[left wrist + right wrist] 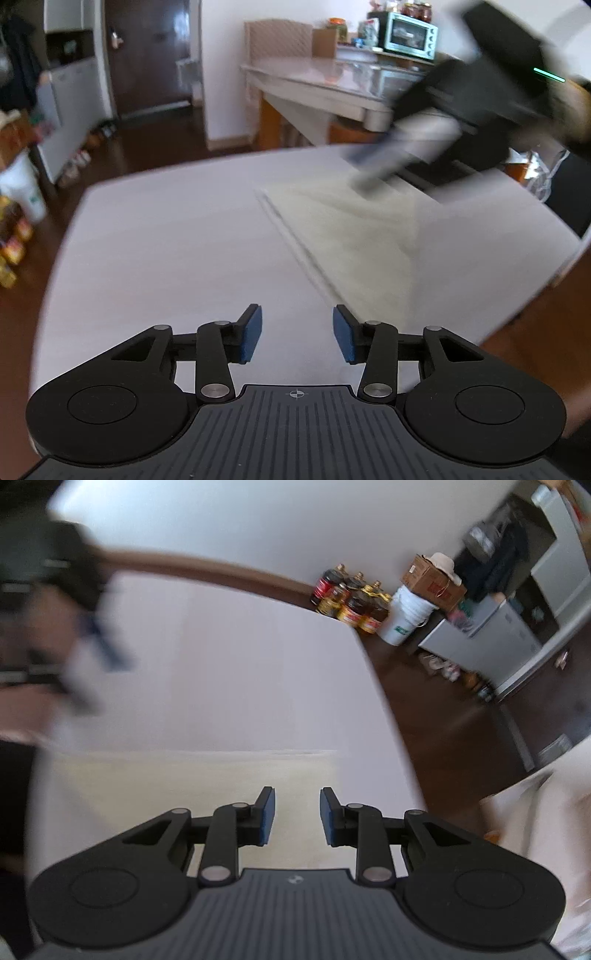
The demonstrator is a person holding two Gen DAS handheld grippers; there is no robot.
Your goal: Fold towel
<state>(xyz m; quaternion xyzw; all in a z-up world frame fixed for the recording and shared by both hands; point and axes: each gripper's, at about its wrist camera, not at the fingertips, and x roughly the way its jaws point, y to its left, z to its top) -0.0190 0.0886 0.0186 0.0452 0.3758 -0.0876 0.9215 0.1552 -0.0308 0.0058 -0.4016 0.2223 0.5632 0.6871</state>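
Two pairs of tongs are in view, both spread with nothing between their pads. The left gripper (297,338) hangs over bare white table (166,240); the towel (351,243) lies ahead of it and off to its right, its near corner just past the right pad, its long edge running away on a diagonal. The right gripper (297,816) is directly above the cloth, which fills the space under and between its fingers, the far edge running crosswise ahead of the tips (both views are motion-blurred, so layers are hard to count). A doubled line along the left edge suggests the towel may already be folded once. By my reading the right gripper is the nearer, the left needing a sideways shift to reach an edge.
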